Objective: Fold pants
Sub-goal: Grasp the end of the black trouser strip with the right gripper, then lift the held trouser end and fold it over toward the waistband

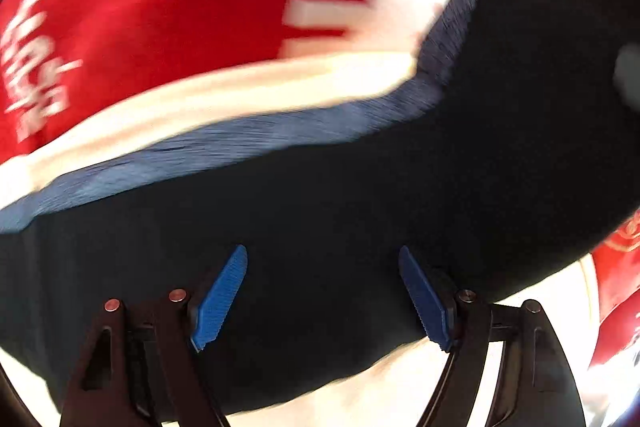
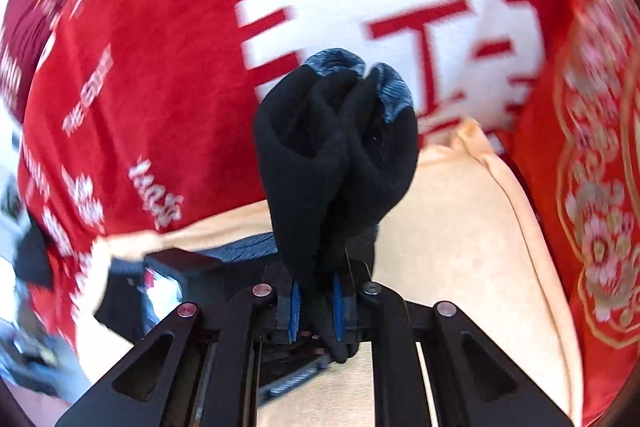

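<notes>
Right gripper [image 2: 316, 307]: jaws nearly closed, clamped on a bunched wad of the black pants [image 2: 336, 155]. Cloth stands up past the pads in two rolled lobes with a grey-blue ribbed band at the far end.

Left gripper [image 1: 322, 297]: wide open, holding nothing. Blue pads [image 1: 220, 297] sit well apart over the dark cloth of the pants [image 1: 320, 195]; I can't tell if they touch it.

Risks as I read it:
- Right grip is on a thick bunch, not a clean edge. Layers could slip unevenly as I pull, giving a twisted fold.
- Left is open over mid-panel cloth. If it closes here it pinches a random ridge instead of hem or waistband, and the fold goes crooked.
- Both views are motion-blurred, so aim is poor.

Position: in the left view the pants fill the near and right area, with the grey-blue band running along the far edge just beyond the pads. Underneath is a cream cushion [image 2: 460, 227]; behind, far side, a red blanket [image 2: 160, 67] with white characters. Another red patterned cloth [image 2: 592, 187] at far right.
</notes>
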Available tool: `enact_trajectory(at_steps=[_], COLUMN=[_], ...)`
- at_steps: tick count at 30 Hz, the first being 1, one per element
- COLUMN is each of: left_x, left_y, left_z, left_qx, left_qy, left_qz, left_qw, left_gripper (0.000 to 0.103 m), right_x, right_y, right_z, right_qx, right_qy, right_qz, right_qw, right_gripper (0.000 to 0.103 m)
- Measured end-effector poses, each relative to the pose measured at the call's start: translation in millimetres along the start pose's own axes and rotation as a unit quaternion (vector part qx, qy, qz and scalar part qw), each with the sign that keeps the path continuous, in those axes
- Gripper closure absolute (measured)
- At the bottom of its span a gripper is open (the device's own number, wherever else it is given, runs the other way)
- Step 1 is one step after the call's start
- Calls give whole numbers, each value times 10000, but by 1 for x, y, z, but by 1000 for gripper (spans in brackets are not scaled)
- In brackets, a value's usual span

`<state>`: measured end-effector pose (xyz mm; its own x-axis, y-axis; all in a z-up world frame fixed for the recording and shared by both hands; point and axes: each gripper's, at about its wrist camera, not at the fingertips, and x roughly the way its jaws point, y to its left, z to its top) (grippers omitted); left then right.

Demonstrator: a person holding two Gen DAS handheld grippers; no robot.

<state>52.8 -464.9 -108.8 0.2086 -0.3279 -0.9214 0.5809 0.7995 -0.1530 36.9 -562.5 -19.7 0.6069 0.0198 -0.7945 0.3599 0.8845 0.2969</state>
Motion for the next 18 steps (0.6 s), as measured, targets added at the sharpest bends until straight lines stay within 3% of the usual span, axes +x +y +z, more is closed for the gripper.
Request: enact_trajectory(at_steps=[5, 8, 11, 13, 15, 17, 18], left_x=[-39, -49, -49, -49, -51, -54, -57], left_y=[87, 150, 192, 218, 233, 240, 243], left_z=[-16, -28, -39, -47, -52, -55, -57], left_qx=[-271, -558, -783, -939, -1084, -1182, -1190], left_qy=[-136, -43, 118, 174, 184, 182, 191], left_qz=[511, 911, 1179, 1300, 1342, 1314, 1293], left_qw=[9982, 9943, 9899, 9869, 9848, 9841, 9842], left_gripper=[23, 23, 23, 23, 23, 23, 23], right_x=[31, 69, 120, 143, 143, 124, 115], right_y=[83, 132, 175, 197, 213, 219, 218], right_z=[-18, -43, -87, -117, -133, -135, -132], right_qx=[-1037, -1616, -2233, -2827, -3317, -3259, -3136], right_qy=[339, 650, 1220, 1368, 1239, 1260, 1301], right_qz=[-244, -314, -447, -988, -1402, -1081, -923], right_qw=[9937, 9842, 9661, 9442, 9247, 9307, 9361], right_gripper=[89, 83, 77, 74, 67, 41, 38])
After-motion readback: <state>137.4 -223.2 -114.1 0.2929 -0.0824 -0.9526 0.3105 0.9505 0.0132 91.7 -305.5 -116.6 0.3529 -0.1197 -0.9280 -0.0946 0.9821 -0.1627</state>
